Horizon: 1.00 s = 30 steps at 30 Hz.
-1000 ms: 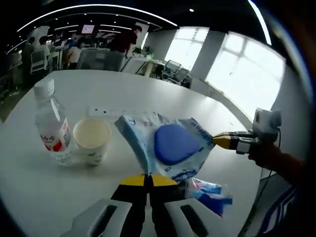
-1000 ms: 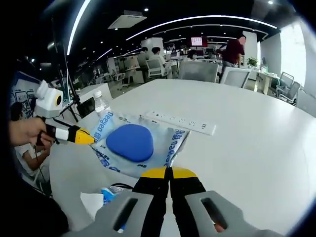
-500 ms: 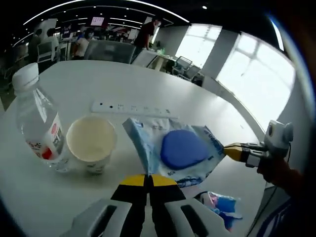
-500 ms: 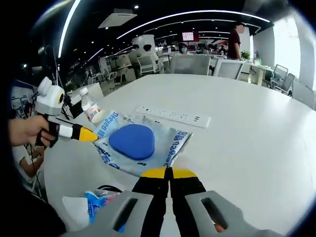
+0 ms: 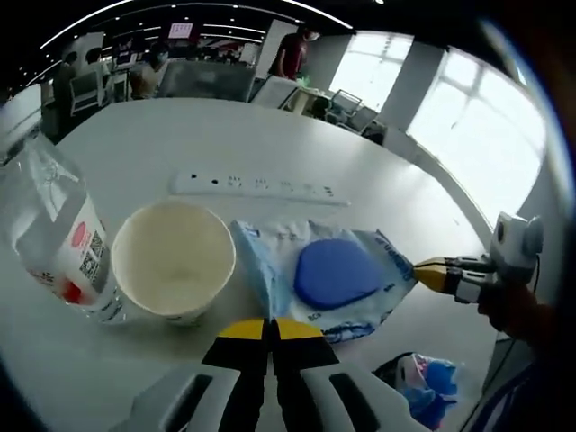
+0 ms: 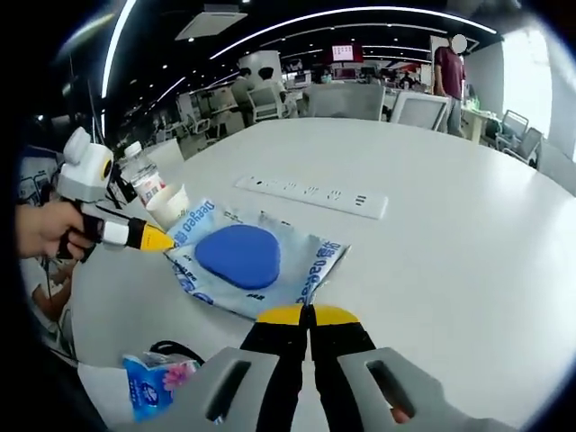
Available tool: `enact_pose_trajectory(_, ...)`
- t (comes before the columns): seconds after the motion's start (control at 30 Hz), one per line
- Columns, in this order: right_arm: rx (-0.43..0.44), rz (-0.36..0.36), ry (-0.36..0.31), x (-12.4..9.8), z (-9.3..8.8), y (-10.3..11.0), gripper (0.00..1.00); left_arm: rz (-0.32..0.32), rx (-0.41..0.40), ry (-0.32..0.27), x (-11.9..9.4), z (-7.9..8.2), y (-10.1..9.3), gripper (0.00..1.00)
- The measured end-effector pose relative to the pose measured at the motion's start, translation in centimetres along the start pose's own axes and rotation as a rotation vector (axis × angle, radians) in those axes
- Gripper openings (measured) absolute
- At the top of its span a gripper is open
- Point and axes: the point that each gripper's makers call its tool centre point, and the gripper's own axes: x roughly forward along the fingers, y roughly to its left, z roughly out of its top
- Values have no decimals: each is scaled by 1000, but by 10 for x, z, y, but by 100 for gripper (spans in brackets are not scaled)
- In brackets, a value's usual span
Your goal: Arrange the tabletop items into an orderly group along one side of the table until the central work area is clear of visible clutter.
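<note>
A flat blue-and-white wipes pack [image 5: 360, 263] with a blue oval lid lies stretched between both grippers just over the white table [image 5: 270, 144]. My left gripper [image 5: 268, 329] is shut on its near edge. The right gripper [image 5: 430, 272] comes in from the right, its yellow tip pinching the pack's far corner. In the right gripper view the pack [image 6: 306, 261] sits ahead of my right gripper [image 6: 304, 315], shut on its edge, and the left gripper [image 6: 155, 238] holds the opposite corner. A paper cup [image 5: 173, 261] and a water bottle [image 5: 54, 243] stand just left of the pack.
A white power strip [image 5: 261, 186] lies beyond the pack, also the power strip [image 6: 310, 193]. A small blue tissue packet [image 5: 423, 382] rests near the table's edge, seen as the tissue packet [image 6: 157, 385] too. Office chairs and people are far behind the table.
The pack, held by both grippers, has come down from a lifted tilt to nearly flat and has moved closer to the cup and bottle, which now loom larger in the left gripper view.
</note>
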Motion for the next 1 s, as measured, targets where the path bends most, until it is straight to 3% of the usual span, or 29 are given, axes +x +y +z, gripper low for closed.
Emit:
enact_pose_trajectory(0.3, 2, -1, 17, 9, -7, -2, 0, 30, -2, 9, 11, -2, 8, 0)
enact_pose_trajectory(0.4, 35, -9, 25, 13, -10, -4, 0, 41, -60, 3, 13, -2, 10, 0)
enact_pose_trajectory(0.47, 30, -9, 36, 15, -15, -4, 0, 44, -56, 2, 15, -3, 10, 0)
enact_pose_trajectory(0.73, 40, -11, 46, 15, -16, -7, 0, 28, 49, 22, 13, -4, 9, 3)
enact_pose_trajectory(1.0, 87, -11, 57, 16, -18, -8, 4, 21, 63, 0, 10, 1, 8, 7)
